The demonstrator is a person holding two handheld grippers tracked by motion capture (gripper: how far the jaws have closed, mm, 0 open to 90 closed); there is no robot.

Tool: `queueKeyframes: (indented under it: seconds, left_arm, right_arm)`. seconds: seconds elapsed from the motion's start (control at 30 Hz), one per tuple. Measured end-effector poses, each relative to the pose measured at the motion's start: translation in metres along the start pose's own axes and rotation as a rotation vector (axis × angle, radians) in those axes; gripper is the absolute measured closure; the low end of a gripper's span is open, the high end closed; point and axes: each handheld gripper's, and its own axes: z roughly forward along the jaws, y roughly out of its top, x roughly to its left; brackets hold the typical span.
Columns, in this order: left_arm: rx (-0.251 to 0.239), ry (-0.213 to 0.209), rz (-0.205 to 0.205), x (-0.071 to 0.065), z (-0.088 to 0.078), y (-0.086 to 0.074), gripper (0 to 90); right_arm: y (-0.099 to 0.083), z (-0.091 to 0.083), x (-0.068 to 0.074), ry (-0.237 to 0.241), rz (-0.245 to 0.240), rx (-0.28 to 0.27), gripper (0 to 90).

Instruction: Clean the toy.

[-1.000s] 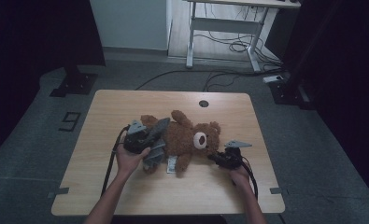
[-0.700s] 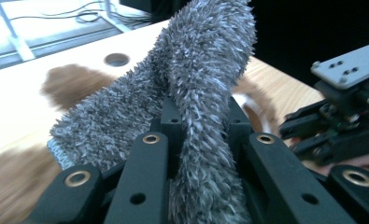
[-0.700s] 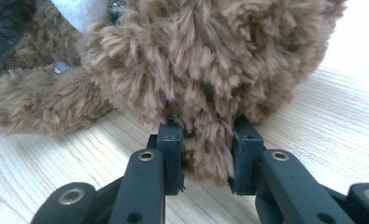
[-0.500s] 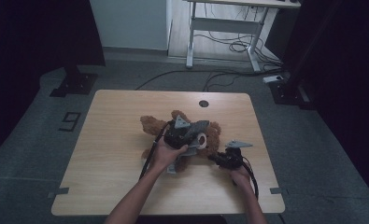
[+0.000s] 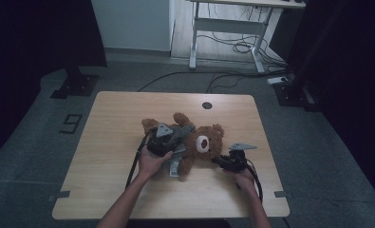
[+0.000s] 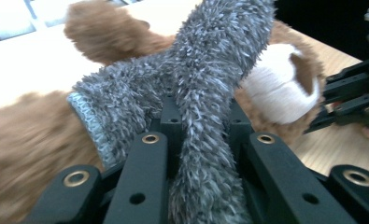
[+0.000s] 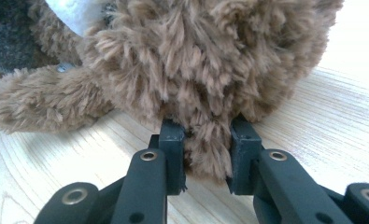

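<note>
A brown teddy bear [image 5: 199, 154] lies on its back in the middle of the wooden table [image 5: 109, 142], head to the right. My left gripper [image 5: 179, 135] hovers over its chest, shut on a grey fuzzy knitted cloth [image 5: 184, 130]. In the left gripper view the cloth [image 6: 210, 70] runs up between the jaws of that gripper [image 6: 203, 116], with the bear's white muzzle [image 6: 275, 88] behind it. My right gripper [image 5: 218, 160] lies low on the table at the bear's head. In the right gripper view this gripper [image 7: 206, 135] is shut on a tuft of the bear's brown fur [image 7: 205, 60].
A white tag [image 5: 174, 167] lies by the bear's lower side. A round cable hole [image 5: 207, 105] sits near the table's far edge. Beyond the table stand a white desk frame [image 5: 223, 28] and loose floor cables [image 5: 232, 47]. The right gripper [image 6: 355, 98] appears at the right edge of the left gripper view.
My left gripper carried the grey cloth from the bear's left side to the right over its head, then came partway back to the chest. The right gripper stayed put.
</note>
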Motion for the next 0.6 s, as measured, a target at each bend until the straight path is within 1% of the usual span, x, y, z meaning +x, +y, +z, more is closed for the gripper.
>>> queueKeyframes:
  seconds: [0.1, 0.23, 0.33, 0.43, 0.47, 0.53, 0.6]
  left_arm:
    - [-0.005, 0.035, -0.003, 0.009, -0.009, -0.007, 75.4]
    - [-0.001, 0.062, -0.032, 0.021, -0.018, -0.016, 75.4]
    - [0.007, 0.079, -0.05, 0.03, -0.022, -0.025, 75.6]
    - [0.023, 0.1, -0.07, 0.038, -0.025, -0.036, 75.6]
    - [0.029, 0.1, -0.08, 0.041, -0.026, -0.041, 75.6]
    - [0.032, 0.096, -0.098, 0.045, -0.028, -0.047, 75.7]
    - [0.026, 0.087, -0.115, 0.047, -0.03, -0.047, 75.7]
  right_arm:
    - [0.0, 0.0, 0.0, 0.001, 0.0, 0.0, 71.7]
    - [-0.001, 0.0, 0.0, 0.0, 0.0, -0.001, 71.7]
    - [-0.001, 0.0, 0.0, 0.0, 0.0, -0.001, 71.7]
    - [-0.001, 0.0, 0.0, 0.0, -0.001, 0.0, 71.7]
    - [-0.001, 0.0, 0.0, 0.001, 0.0, 0.0, 71.7]
    - [-0.001, 0.0, 0.0, 0.001, 0.002, 0.0, 71.7]
    - [-0.001, 0.0, 0.0, 0.001, 0.002, 0.001, 71.7]
